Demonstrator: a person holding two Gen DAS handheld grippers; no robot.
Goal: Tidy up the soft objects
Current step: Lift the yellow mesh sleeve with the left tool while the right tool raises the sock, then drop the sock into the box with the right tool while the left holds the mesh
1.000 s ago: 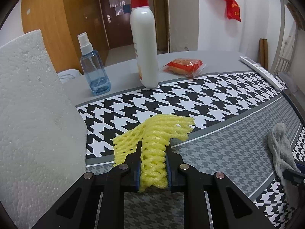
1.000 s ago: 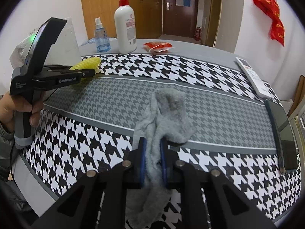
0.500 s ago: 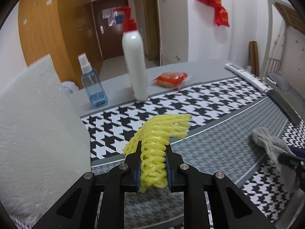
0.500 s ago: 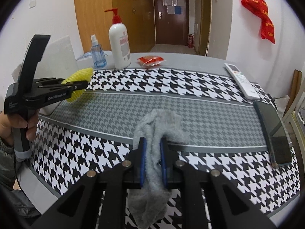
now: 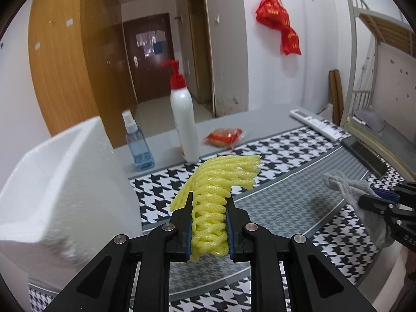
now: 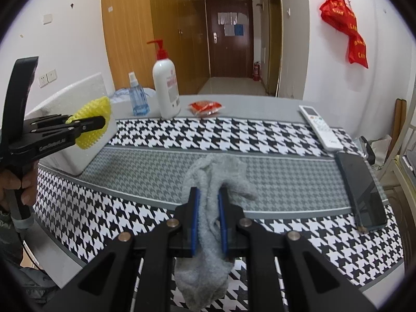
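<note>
Both grippers are sitting higher than they were a second ago, and the two soft things are now up off the table [image 6: 273,166] with its black-and-white patterned cloth. The left gripper [image 5: 210,223] is squeezing its fingers [image 5: 187,227] shut on the yellow foam net sleeve [image 5: 215,195], and the net is bending over the tips and fanning out in the air. It is now hanging near the big white foam box [image 5: 65,182], which is standing on the left end of the table, and in the right wrist view the net [image 6: 91,122] is showing right in front of the box's top edge. The right gripper [image 6: 208,223] is pinching its fingers [image 6: 193,223] shut on the fluffy grey sock [image 6: 213,182], which is drooping down below them and flopping over the top. The sock is hanging over the near middle of the table. Since both things are lifted and held tight, it looks like the picking-up part is done and the carrying part is going on. The foam box looks like the place to drop them, with the yellow net likely first, since it is closer. Behind, a white pump bottle with a red top [image 6: 166,83], a small blue spray bottle [image 6: 137,98] and a red snack packet [image 6: 205,106] are standing out of the way.
</note>
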